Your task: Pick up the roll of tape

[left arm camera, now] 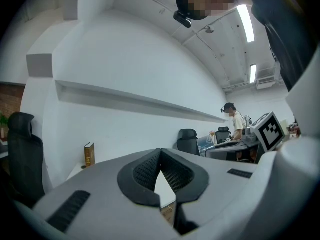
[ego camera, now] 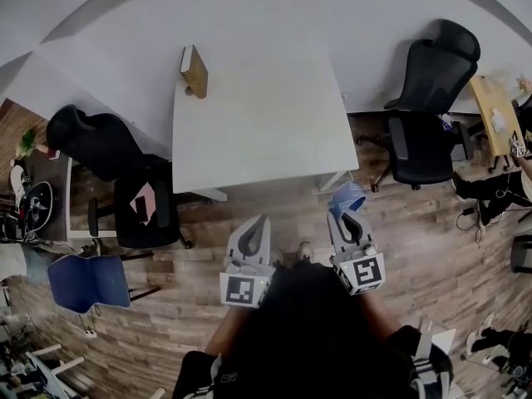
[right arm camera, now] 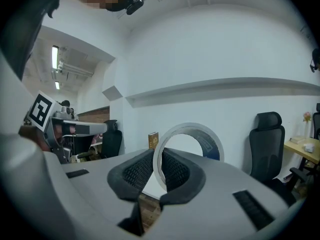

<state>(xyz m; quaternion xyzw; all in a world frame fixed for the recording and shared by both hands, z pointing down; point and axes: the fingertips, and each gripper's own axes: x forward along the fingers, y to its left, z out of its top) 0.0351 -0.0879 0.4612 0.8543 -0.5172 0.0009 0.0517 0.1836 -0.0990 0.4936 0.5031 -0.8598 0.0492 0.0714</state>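
In the head view the roll of tape [ego camera: 348,196], blue with a pale rim, stands on edge between the jaws of my right gripper [ego camera: 346,215], which is shut on it. It hangs over the wood floor, just off the near right corner of the white table [ego camera: 258,115]. The right gripper view shows the ring of the tape [right arm camera: 189,127] rising above the pads, its wall pinched between them at my right gripper [right arm camera: 158,158]. My left gripper [ego camera: 258,224] is level beside it, and in its own view my left gripper [left arm camera: 160,158] is shut with nothing between its pads.
A brown book [ego camera: 194,71] stands at the table's far left corner. Black office chairs are at the right [ego camera: 428,98] and left [ego camera: 108,152], and a blue chair [ego camera: 87,279] is lower left. Another person sits at a desk [left arm camera: 235,126] in the distance.
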